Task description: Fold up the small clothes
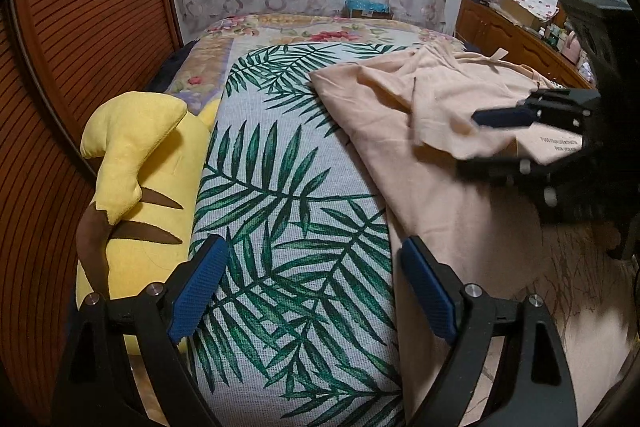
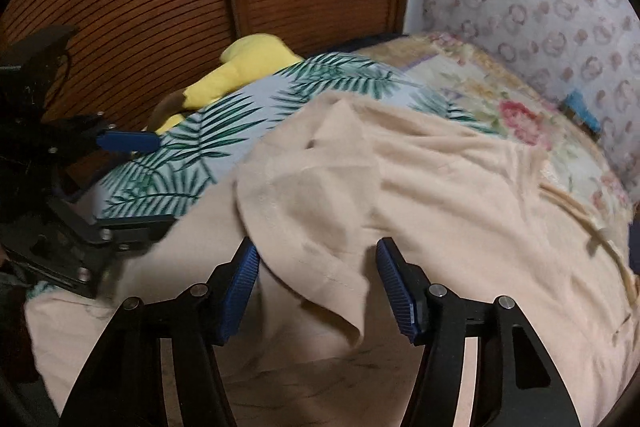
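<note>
A peach garment (image 1: 432, 131) lies rumpled on a palm-leaf cloth (image 1: 288, 211) spread over the bed. My left gripper (image 1: 314, 263) is open and empty above the leaf cloth, its right pad at the garment's left edge. My right gripper (image 2: 316, 267) is open over the garment (image 2: 400, 187), with a folded flap of fabric lying between its pads. The right gripper also shows in the left wrist view (image 1: 500, 139), open above the garment. The left gripper shows at the left of the right wrist view (image 2: 132, 183).
A yellow plush toy (image 1: 136, 163) lies along the bed's left side against a slatted wooden door (image 1: 80, 39). A floral bedspread (image 1: 304, 31) covers the far bed. A wooden dresser (image 1: 516, 39) with clutter stands at the right.
</note>
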Demonstrator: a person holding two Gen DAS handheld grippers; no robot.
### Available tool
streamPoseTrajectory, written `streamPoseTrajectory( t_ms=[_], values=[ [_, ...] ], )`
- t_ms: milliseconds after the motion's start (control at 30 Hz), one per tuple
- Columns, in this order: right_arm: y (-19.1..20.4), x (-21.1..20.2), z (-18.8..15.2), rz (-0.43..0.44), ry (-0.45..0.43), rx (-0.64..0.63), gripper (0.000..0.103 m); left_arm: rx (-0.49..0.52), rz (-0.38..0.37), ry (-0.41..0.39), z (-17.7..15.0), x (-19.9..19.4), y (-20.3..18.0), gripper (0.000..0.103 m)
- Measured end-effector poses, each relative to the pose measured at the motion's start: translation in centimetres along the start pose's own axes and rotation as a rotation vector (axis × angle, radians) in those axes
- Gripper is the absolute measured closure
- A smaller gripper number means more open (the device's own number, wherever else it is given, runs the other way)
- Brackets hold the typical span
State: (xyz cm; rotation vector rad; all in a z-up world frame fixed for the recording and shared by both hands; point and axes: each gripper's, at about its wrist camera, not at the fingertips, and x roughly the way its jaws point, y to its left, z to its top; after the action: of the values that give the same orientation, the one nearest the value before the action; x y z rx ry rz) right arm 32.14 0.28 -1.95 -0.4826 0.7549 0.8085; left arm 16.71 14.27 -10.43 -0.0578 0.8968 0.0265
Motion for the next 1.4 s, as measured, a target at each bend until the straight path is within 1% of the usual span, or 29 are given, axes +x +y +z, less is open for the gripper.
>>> streamPoseTrajectory(
  t_ms=[67, 167, 300, 367, 433, 500, 533, 600, 633, 700, 733, 767, 800, 833, 867, 967, 1033, 1100, 1200, 1267, 1333, 1400],
  values=[
    [-1.6, -0.7, -0.3, -0.068, -0.018, 0.051, 0.044, 0.0, 0.0, 0.0, 0.0, -0.1, 0.0, 0.014],
    [-4.6, -1.8, -1.4, -0.145, -0.033, 0.135, 0.044, 0.0, 0.001, 0.0, 0.0, 0.0, 0.0, 0.014],
    [-7.2, -3.0, -2.8, -0.183, -0.037, 0.206, 0.044, 0.0, 0.001, 0.001, 0.0, 0.0, 0.0, 0.014],
    [-7.8, -3.7, -3.1, -0.162, -0.051, 0.234, 0.044, 0.001, 0.002, 0.001, 0.0, 0.0, 0.0, 0.014],
    [-7.5, -3.8, -3.0, -0.103, -0.073, 0.238, 0.044, 0.003, 0.004, 0.001, 0.0, 0.0, -0.1, 0.014],
    [-6.8, -3.4, -2.7, -0.049, -0.082, 0.229, 0.044, 0.001, 0.003, 0.001, 0.0, -0.1, -0.1, 0.014],
    [-7.0, -3.4, -3.1, -0.026, -0.081, 0.225, 0.044, -0.003, 0.005, 0.001, 0.0, -0.1, -0.1, 0.014],
    [-6.7, -2.3, -2.8, 0.005, -0.078, 0.216, 0.045, -0.012, 0.014, 0.001, 0.0, -0.1, -0.1, 0.014],
    [-7.3, -2.0, -3.0, 0.018, -0.073, 0.217, 0.049, -0.015, 0.017, 0.001, 0.0, -0.1, -0.2, 0.014],
    [-7.4, -0.5, -2.5, 0.037, -0.065, 0.228, 0.052, -0.017, 0.019, 0.002, 0.1, -0.1, -0.2, 0.014],
    [-7.4, -0.2, -2.4, 0.048, -0.061, 0.232, 0.058, -0.017, 0.018, 0.001, 0.1, -0.1, -0.2, 0.014],
    [-7.5, 0.1, -2.3, 0.053, -0.056, 0.236, 0.068, -0.015, 0.019, 0.001, 0.1, -0.1, -0.2, 0.014],
    [-7.6, 0.4, -2.3, 0.061, -0.052, 0.237, 0.075, -0.014, 0.021, 0.002, 0.1, -0.2, -0.2, 0.014],
    [-7.7, 0.3, -2.4, 0.064, -0.054, 0.235, 0.089, -0.014, 0.022, 0.003, 0.1, -0.2, -0.2, 0.014],
    [-7.6, -0.7, -2.2, 0.055, -0.062, 0.233, 0.092, -0.016, 0.026, 0.003, 0.1, -0.3, -0.2, 0.014],
    [-8.2, -2.6, -2.7, 0.019, -0.092, 0.24, 0.092, -0.013, 0.037, -0.029, 0.1, -1.1, -0.4, 0.014],
    [-8.1, -3.7, -3.2, -0.022, -0.118, 0.234, 0.092, -0.017, 0.016, -0.069, 0.3, -2.1, -0.6, 0.014],
    [-8.3, -5.2, -4.2, -0.042, -0.146, 0.234, 0.088, -0.012, -0.009, -0.103, 0.9, -3.1, -1.3, 0.014],
    [-9.2, -7.9, -6.5, -0.052, -0.178, 0.28, 0.078, 0.002, -0.039, -0.133, 1.8, -3.8, -3.0, 0.014],
    [-9.8, -9.9, -8.4, -0.076, -0.204, 0.314, 0.062, 0.017, -0.076, -0.144, 2.5, -3.9, -4.6, 0.014],
    [-10.6, -12.2, -10.6, -0.096, -0.231, 0.351, 0.054, 0.038, -0.105, -0.148, 3.2, -3.6, -6.2, 0.014],
    [-11.2, -14.4, -13.0, -0.141, -0.245, 0.385, 0.047, 0.066, -0.134, -0.145, 3.9, -3.3, -8.2, 0.014]
  ],
)
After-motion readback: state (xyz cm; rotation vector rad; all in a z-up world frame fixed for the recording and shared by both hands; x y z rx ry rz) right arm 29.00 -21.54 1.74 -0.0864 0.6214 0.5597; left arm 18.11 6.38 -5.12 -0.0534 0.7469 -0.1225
